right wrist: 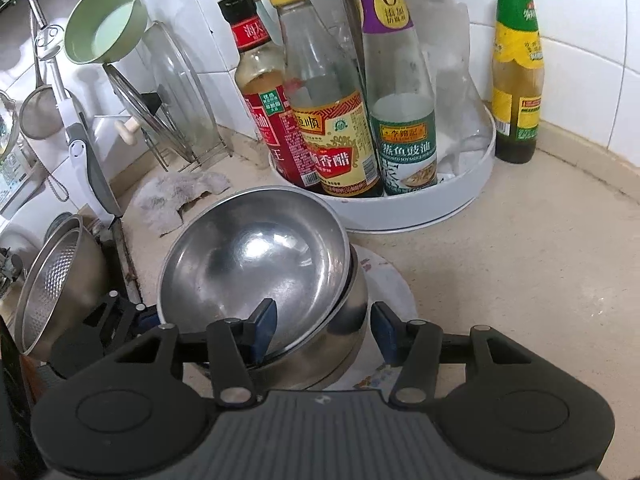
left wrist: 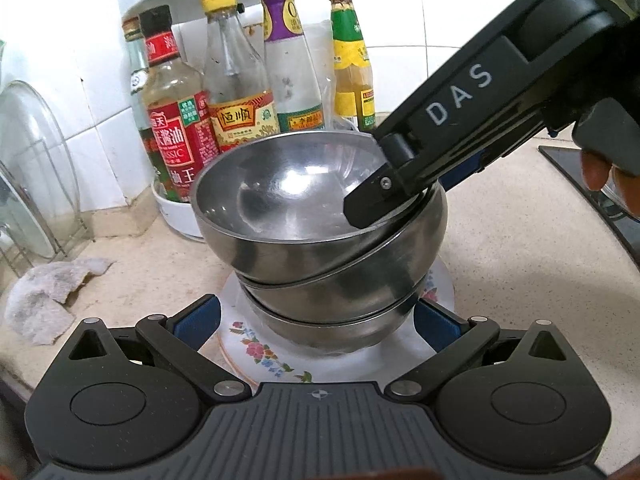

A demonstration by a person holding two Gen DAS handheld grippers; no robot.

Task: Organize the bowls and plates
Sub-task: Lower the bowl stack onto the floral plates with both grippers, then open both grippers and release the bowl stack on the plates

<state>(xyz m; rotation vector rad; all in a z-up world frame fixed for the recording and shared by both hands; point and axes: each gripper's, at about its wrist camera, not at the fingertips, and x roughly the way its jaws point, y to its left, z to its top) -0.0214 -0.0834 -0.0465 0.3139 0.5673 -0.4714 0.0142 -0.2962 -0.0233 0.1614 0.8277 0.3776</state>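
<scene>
Right gripper [right wrist: 320, 330]: jaws spread, one blue-padded finger [right wrist: 262, 330] sitting inside the tilted top stainless-steel bowl [right wrist: 256, 268], the other outside the stack's wall on the right; in the left wrist view the inner finger lies against the far-right rim, but I can't tell whether it presses. So not pinching. Left gripper [left wrist: 316, 322]: jaws spread too, pads on either side of the lowest bowl at the near edge of the stack, holding nothing, contact unclear. Task item: stack of three nested steel bowls [left wrist: 332, 280] standing on a white floral-print plate [left wrist: 260, 350] on the beige countertop [right wrist: 520, 260]. Top bowl isn't seated; it's cocked, left rim high, right rim down into the bowl beneath. My read of the step: settle the top bowl flat into the nest. To do that well: right finger should ease off the rim slowly and let the bowl rock down, not drop; steel on steel slides easily, so a push leftward could skate it off. Left gripper could brace the lower bowls so the plate doesn't shift. Further out: white round turntable tray [right wrist: 452, 204] of sauce bottles [right wrist: 332, 132] just behind the stack, crumpled grey rag [right wrist: 176, 196] far-left; keep any sweep clear of the bottles.
</scene>
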